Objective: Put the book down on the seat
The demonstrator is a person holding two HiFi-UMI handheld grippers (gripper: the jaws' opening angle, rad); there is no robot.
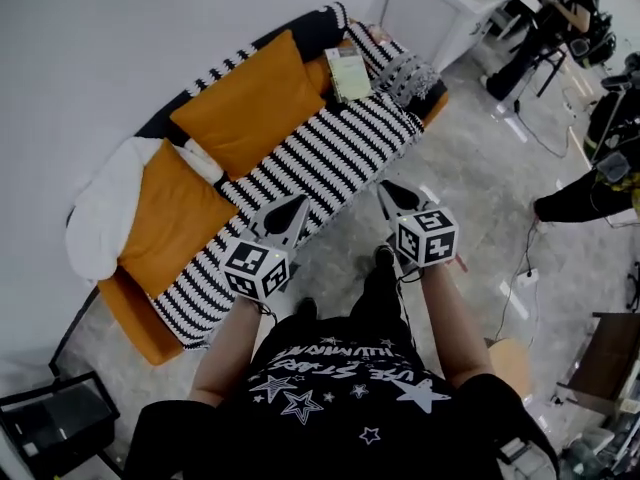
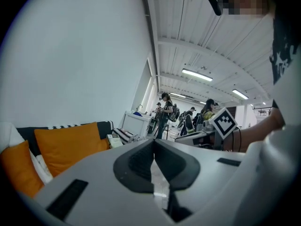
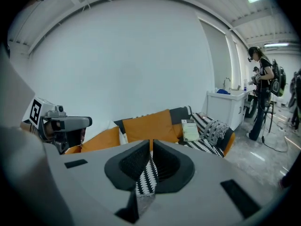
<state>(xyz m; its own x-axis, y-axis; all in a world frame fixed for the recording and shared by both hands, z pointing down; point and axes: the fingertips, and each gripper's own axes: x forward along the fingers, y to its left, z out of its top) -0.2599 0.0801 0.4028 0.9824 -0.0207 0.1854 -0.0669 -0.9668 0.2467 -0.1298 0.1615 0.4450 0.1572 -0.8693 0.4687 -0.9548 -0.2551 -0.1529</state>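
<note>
Left tongs (image 1: 292, 208): held in the person's left hand, pads together at the tips, nothing between them. The left gripper view (image 2: 154, 142) confirms this, with only floor visible through the slit lower down.

Right tongs (image 1: 388, 190): held level with the left pair and just beside it. The jaws are closed and empty. The right gripper view (image 3: 151, 142) shows nothing but the striped cover behind the narrow gap.

Book (image 1: 348, 73): not in either pair. It rests on the sofa (image 1: 140, 330), well ahead of both tongs and roughly between their lines of aim. It appears to lean on the backrest with its pale green cover facing out. From the right tongs it sits ahead and slightly right (image 3: 190, 130). From the left tongs it sits ahead and to the left (image 2: 114, 141), and looks small.

Surroundings:
- A black-and-white striped throw (image 1: 330, 153) covers the seat directly ahead of both pairs.
- A large orange cushion (image 1: 250, 98) stands beyond the left tongs.
- A second orange cushion (image 1: 175, 213) and a white cushion (image 1: 105, 203) lie further left.
- A grey patterned blanket (image 1: 410, 73) lies just right of the book, beyond the right tongs.
- A white worktop (image 1: 430, 3) stands past the sofa's end, far ahead and right of the right tongs. A person (image 3: 261, 93) stands beside it.
</note>
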